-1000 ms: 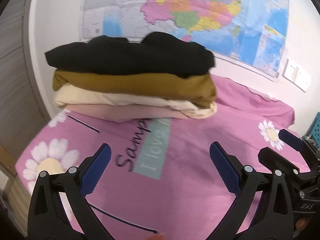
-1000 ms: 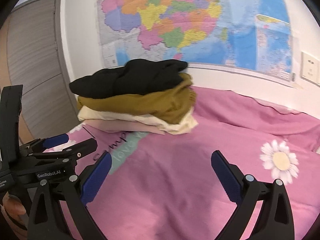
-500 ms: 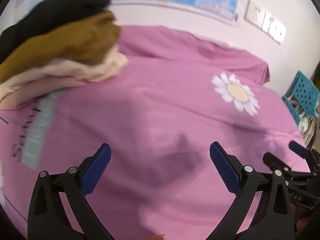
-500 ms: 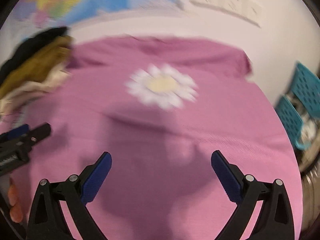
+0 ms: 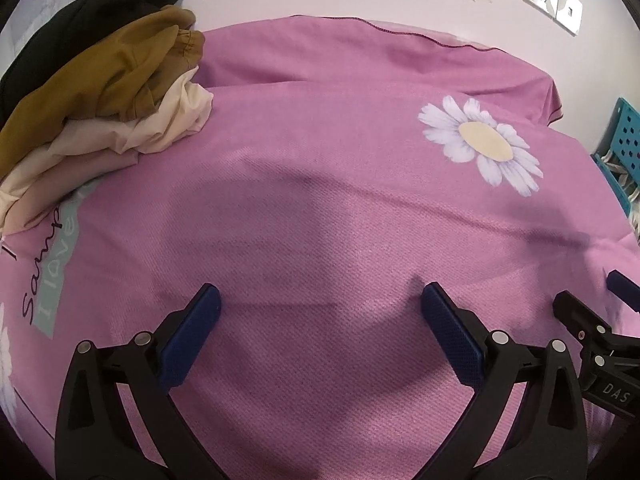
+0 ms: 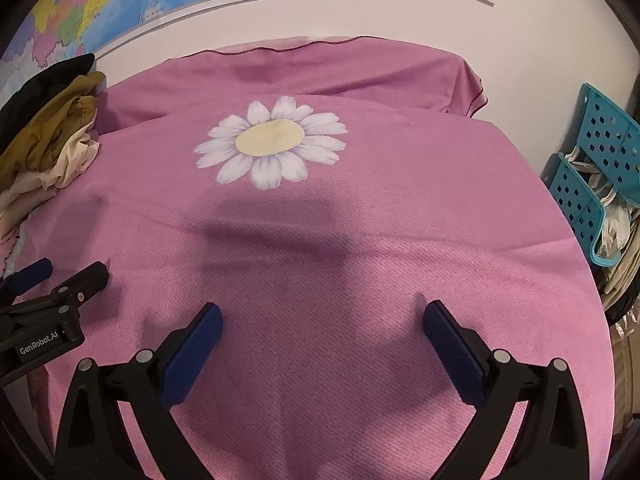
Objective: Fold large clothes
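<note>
With both my left gripper (image 5: 318, 314) and right gripper (image 6: 320, 330) spread and empty over the pink daisy-print bedspread (image 6: 360, 240), the stack of folded black, mustard and cream garments (image 5: 100, 92) lies ahead-left, nearer my left gripper.

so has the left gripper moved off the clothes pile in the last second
Yes. The left gripper has swung right: the pile of folded clothes, centred a second ago, now sits at the left edge, with the daisy print ahead.

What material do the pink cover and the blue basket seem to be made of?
Pink cover: looks like woven or knitted cloth, matte; a fine ribbed texture and soft creases show. Blue basket: probably moulded plastic, smooth, with regular punched holes.
</note>
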Demonstrator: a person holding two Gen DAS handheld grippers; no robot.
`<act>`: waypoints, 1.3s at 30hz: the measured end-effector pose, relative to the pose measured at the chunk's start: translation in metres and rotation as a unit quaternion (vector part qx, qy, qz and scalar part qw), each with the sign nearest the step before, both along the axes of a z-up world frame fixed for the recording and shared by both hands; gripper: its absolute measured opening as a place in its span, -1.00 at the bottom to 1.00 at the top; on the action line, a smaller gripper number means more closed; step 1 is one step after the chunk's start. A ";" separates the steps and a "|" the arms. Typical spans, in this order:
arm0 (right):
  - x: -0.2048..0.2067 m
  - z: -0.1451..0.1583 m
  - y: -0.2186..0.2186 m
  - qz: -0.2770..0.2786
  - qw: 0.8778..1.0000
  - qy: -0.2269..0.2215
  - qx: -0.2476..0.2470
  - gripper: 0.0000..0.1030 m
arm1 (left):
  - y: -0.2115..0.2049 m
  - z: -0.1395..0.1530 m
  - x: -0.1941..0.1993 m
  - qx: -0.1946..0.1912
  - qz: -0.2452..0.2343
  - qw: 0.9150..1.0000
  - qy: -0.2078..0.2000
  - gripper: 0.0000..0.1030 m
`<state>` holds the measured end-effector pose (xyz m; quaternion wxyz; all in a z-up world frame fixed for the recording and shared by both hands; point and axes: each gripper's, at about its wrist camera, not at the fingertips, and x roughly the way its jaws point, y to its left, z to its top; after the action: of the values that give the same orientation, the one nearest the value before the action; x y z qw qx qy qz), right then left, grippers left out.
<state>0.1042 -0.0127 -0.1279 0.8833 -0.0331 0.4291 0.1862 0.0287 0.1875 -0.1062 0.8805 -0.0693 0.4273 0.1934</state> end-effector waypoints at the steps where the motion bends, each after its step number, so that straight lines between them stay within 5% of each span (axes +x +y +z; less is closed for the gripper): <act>1: 0.000 0.000 0.000 0.000 1.000 0.000 0.000 0.91 | -0.001 0.000 -0.001 0.000 0.000 1.000 0.000 0.92; 39: 0.001 0.000 0.000 0.001 1.000 0.000 0.000 0.91 | 0.000 0.000 0.003 0.000 -0.001 1.000 0.001 0.92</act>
<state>0.1052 -0.0125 -0.1280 0.8832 -0.0335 0.4289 0.1866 0.0313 0.1880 -0.1062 0.8803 -0.0689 0.4281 0.1927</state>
